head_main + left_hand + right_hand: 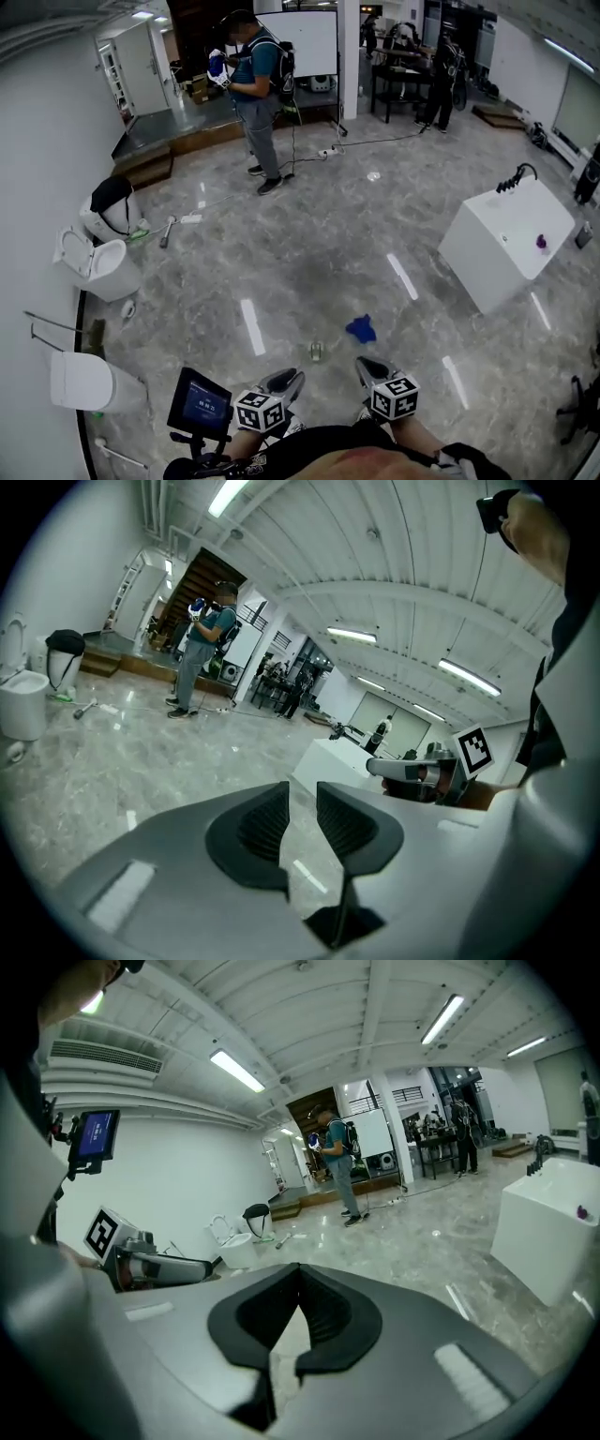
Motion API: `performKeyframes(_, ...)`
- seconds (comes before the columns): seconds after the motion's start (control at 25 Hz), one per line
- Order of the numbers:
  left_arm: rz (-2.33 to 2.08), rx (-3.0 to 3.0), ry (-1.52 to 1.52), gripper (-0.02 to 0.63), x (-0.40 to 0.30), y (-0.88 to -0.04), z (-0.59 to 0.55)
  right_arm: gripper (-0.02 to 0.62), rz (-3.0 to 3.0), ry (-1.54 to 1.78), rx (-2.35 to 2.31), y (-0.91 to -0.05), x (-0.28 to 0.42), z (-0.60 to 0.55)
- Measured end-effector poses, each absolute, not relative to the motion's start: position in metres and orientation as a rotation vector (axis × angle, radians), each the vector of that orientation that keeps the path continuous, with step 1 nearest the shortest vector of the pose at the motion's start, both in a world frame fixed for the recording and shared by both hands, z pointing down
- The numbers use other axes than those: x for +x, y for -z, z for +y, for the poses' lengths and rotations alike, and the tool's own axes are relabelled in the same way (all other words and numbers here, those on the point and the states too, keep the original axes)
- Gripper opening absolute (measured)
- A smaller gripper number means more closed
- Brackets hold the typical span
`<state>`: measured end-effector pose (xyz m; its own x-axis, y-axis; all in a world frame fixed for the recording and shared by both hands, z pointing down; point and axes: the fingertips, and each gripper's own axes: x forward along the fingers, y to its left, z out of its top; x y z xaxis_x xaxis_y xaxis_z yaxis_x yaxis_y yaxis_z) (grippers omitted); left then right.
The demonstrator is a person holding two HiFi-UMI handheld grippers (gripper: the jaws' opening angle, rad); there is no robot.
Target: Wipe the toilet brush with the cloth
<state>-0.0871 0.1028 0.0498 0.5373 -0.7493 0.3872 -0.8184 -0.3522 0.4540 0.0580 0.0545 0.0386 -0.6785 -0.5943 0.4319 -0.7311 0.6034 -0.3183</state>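
**Operator:** State the condition of each claw.

**Technician:** The left claw (pixel 302 803) stands narrowly parted. Bare floor (pixel 319 253) shows through the gap and nothing sits between the pads. The right claw (pixel 298 1279) is closed tip to tip and holds nothing. Both are raised close to the body.

**Operator:** Locate the task items.

**Technician:** The blue cloth (pixel 361 328) lies crumpled on the floor just ahead of the claws. A small pale object (pixel 316 351) lies near it on the left. It is too small to confirm as the toilet brush. A toilet (pixel 103 267) with its seat up stands well apart, at the left wall.

**Operator:** How will the cloth handle?

**Technician:** Expect it to be light, soft and limp. Pinch a raised fold, not a flat edge, so that the pads gather enough fabric. It is likely to drape and trail once lifted.

**Operator:** And the brush?

**Technician:** Judged by type, it has a stiff, light handle, probably smooth plastic, and a springy bristle head. Grip the handle mid-shaft with one claw to prevent rotation. Wipe along the shaft with the cloth in the other claw.
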Motion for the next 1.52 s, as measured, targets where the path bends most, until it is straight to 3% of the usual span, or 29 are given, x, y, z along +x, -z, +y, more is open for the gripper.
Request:
performKeyframes(0.36, -1.418, 2.081, -0.022, 0.101, -0.07, -0.028, 0.137, 0.003, -2.687, -0.662, 0.934, -0.018, 0.071, 0.091)
performKeyframes(0.64, -1.465, 2.012, 0.074, 0.098, -0.004, -0.013, 0.169, 0.003, -2.746, -0.669, 0.791, -0.003, 0.125, 0.119)
performKeyframes(0.96, -1.451, 1.922, 0.1, 0.095, 0.018, -0.028, 0.201, 0.003, -2.692, -0.83, 0.824, -0.022, 0.173, 0.15)
performKeyframes(1.28, -1.347, 2.117, -0.013, 0.095, -0.005, -0.009, 0.174, 0.003, -2.686, -0.875, 1.003, -0.011, 0.153, 0.145)
performKeyframes(1.52, -1.315, 2.081, 0.11, 0.094, -0.061, 0.003, 0.168, 0.003, -2.73, -0.866, 1.07, 0.004, 0.101, 0.146)
